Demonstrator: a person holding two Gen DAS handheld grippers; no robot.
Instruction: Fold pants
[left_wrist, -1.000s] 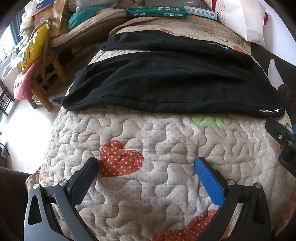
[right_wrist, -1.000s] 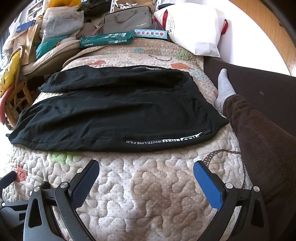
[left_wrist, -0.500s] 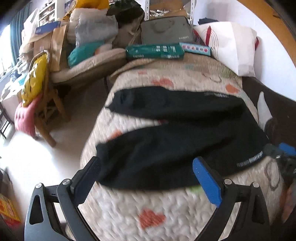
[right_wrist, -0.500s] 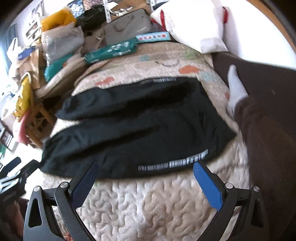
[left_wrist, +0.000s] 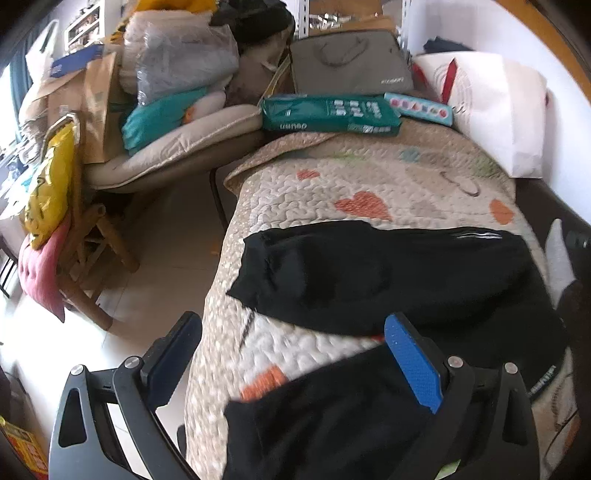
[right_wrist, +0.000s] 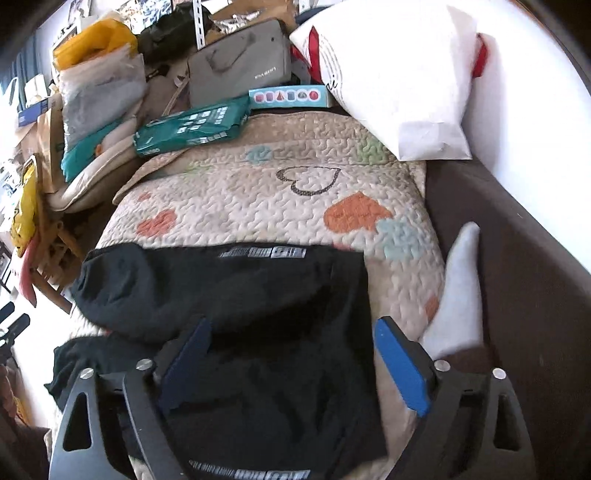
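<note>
- Pants (right_wrist: 229, 295): black, spread flat on the quilted bed cover (right_wrist: 295, 192), legs lying side by side and apart, leg ends toward the bed's left edge, waistband on the right, near a white sock (right_wrist: 461, 291).
- Left tongs (left_wrist: 295, 365) stand wide apart, holding nothing, poised over the gap between the two legs near their ends; the near leg lies just under the blue fingertip (left_wrist: 413, 365).
- Right tongs (right_wrist: 291, 362) are likewise spread and empty, poised over the waist part, with white lettering visible on the near and far side seams.
- Progress, as I judge it: laying out looks done, but no fold is made yet; both legs lie single and unstacked.
- Left to do, likely: grip the near leg at hem and waist, lay it over the far leg, then fold the length across.
- Beyond the pants, a green packet (left_wrist: 328, 112) and a white bag (right_wrist: 399, 74) sit at the bed's far end, well apart from the work.
</note>
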